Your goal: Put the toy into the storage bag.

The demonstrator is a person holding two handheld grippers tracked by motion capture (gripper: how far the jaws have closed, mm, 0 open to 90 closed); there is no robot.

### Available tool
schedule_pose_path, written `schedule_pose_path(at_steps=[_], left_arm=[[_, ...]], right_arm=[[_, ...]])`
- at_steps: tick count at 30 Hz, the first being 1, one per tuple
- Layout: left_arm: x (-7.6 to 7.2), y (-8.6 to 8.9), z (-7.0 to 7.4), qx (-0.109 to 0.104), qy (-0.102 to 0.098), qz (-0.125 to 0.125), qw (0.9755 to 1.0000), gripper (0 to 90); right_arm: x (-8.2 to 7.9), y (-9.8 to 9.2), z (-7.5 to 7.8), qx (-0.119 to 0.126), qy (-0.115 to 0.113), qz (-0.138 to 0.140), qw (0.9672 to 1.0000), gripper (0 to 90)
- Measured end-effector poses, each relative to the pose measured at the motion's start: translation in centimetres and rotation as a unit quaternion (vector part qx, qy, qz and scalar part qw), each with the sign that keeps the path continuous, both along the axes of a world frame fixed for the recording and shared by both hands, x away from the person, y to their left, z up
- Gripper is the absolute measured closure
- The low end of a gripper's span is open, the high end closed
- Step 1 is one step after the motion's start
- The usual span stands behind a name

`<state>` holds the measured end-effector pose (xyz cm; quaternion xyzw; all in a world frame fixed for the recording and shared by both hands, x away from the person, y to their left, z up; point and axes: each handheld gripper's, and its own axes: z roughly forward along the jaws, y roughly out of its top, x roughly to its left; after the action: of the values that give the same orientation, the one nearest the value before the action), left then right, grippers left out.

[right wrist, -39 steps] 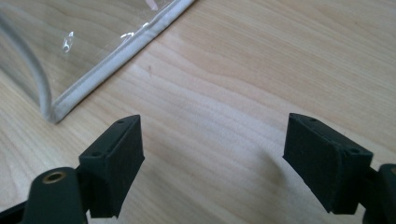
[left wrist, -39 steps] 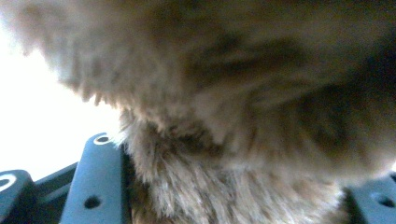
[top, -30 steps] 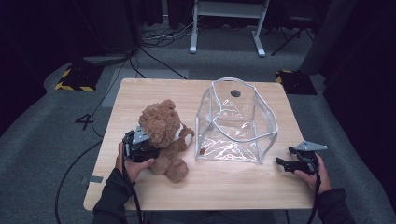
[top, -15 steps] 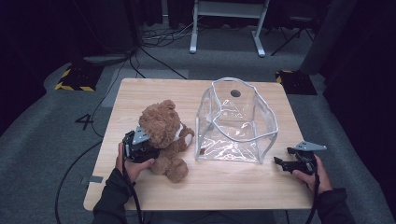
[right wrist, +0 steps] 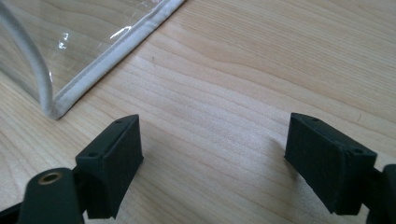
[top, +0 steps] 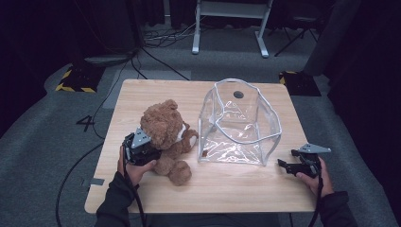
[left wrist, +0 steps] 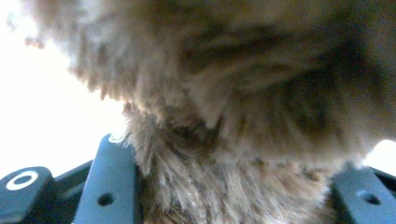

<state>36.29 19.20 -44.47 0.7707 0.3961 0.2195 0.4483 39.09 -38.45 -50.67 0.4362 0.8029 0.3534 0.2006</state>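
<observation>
The left tongs point(top: 150, 150) have just been closing and now clamp the teddy bear point(top: 166, 135). The right tongs point(top: 288, 166) gape empty over the bench point(top: 227, 189), near the clear bag point(top: 239, 125).

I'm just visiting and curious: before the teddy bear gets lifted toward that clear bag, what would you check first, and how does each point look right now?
1. Left tool closed on the teddy bear: ok; its jaws have just been closing, with fur packed between them in the left gripper view.
2. Grip deep enough to hold: cannot tell.
3. Clear bag standing with its mouth open upward: ok.
4. Right tool free: ok, jaws open over bare table, beside the bag's corner.
5. Path from bear to bag unobstructed: ok.
</observation>
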Motion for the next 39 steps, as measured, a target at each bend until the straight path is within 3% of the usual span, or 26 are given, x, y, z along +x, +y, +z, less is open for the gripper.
schedule_pose_path(at_steps=[12, 39], left_arm=[[-0.7, -0.3, 1.9, -0.022, -0.037, -0.005, 0.999, 51.9], [0.1, -0.6, 5.4, -0.042, -0.071, 0.024, 0.9963, 52.3]], right_arm=[[0.0, 0.0, 0.0, 0.0, 0.001, 0.0, 1.0, 18.8], [-0.1, 0.0, 0.0, 0.0, 0.0, 0.0, 1.0, 18.7]])
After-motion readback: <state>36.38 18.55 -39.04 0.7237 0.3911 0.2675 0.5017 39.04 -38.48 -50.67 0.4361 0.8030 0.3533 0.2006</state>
